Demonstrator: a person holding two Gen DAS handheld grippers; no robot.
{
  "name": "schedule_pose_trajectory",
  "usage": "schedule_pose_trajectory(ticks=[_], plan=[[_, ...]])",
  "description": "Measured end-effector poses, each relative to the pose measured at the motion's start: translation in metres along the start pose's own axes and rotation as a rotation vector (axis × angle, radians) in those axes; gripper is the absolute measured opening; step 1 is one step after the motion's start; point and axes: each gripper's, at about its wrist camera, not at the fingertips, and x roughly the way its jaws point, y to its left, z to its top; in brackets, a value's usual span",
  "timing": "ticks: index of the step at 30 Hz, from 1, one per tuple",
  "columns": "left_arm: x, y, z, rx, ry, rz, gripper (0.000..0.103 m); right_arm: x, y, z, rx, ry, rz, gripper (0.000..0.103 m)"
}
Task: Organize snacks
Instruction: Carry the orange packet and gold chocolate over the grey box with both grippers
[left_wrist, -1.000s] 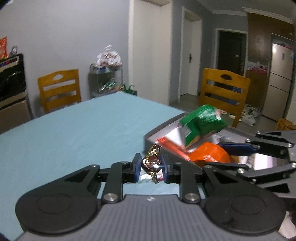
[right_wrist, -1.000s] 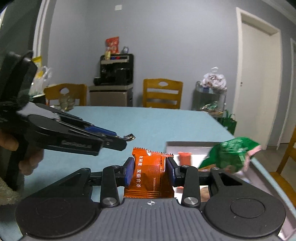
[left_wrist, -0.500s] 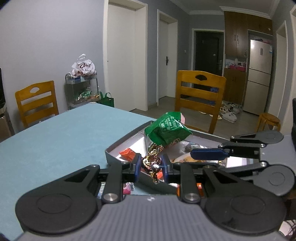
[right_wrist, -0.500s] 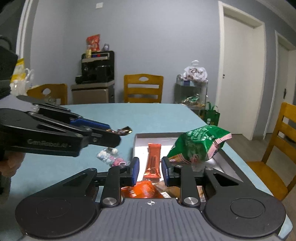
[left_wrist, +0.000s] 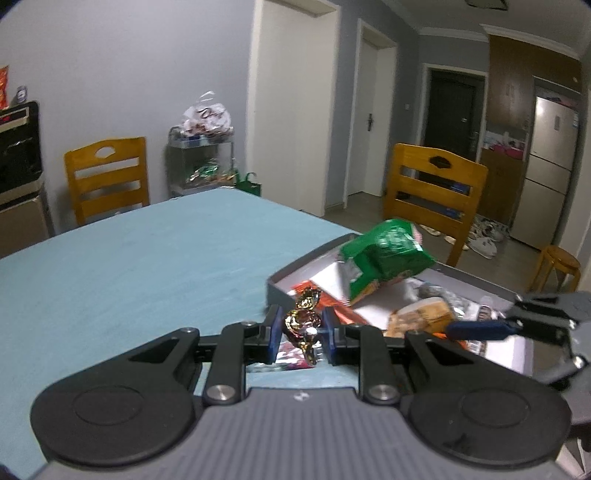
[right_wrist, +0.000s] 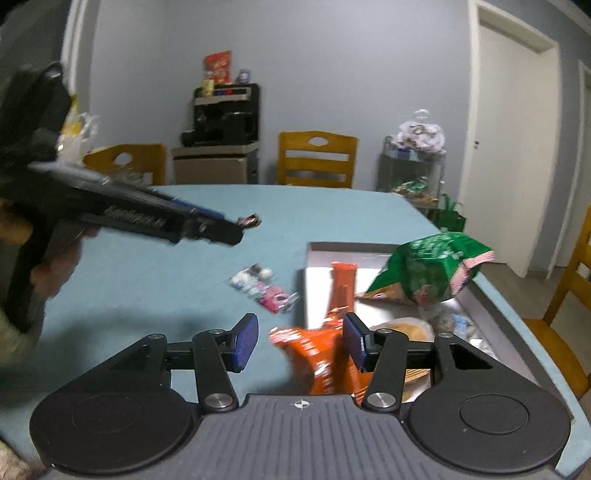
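My left gripper is shut on a gold-and-brown foil candy, held above the table just left of the grey tray. In the right wrist view it hovers over the table with the candy tip showing. My right gripper is open, and an orange snack packet lies loose below its fingers at the tray's near left edge. The tray holds a green bag, a long orange packet and a bread-like snack.
A clear bag of pink and white sweets lies on the blue table left of the tray. Wooden chairs stand around the table. A snack cart and a black machine stand by the far wall.
My right gripper has opened and let go of the orange packet, which now lies at the tray edge. My left gripper has swung back left, still holding the candy.
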Motion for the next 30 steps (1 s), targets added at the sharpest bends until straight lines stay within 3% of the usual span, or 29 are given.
schedule_pose_trajectory(ticks=[6,10,14,17,18,20,25,30], plan=[[-0.001,0.01,-0.002,-0.028,0.007,0.015,0.02,0.001,0.002,-0.002,-0.029,-0.006,-0.022,0.058],[0.003,0.006,-0.004,-0.023,0.018,0.007,0.02,0.003,-0.007,-0.004,-0.011,-0.002,-0.046,0.068],[0.008,0.002,-0.006,-0.016,0.033,-0.009,0.02,0.007,-0.017,-0.006,0.011,0.019,-0.019,0.068],[0.012,-0.003,-0.007,-0.01,0.043,-0.02,0.02,0.009,-0.024,-0.008,0.022,0.028,-0.002,0.063],[0.013,-0.005,-0.007,-0.006,0.046,-0.024,0.02,0.01,-0.025,-0.008,0.028,0.038,0.007,0.054],[0.015,-0.009,-0.007,0.002,0.049,-0.028,0.02,0.011,-0.028,-0.009,0.033,0.05,0.018,0.047],[0.019,-0.02,-0.005,0.025,0.056,-0.044,0.02,0.006,-0.03,-0.011,0.046,0.039,0.027,0.042],[0.026,-0.039,-0.003,0.065,0.052,-0.09,0.02,-0.005,-0.04,-0.011,0.108,-0.018,-0.018,0.042]])
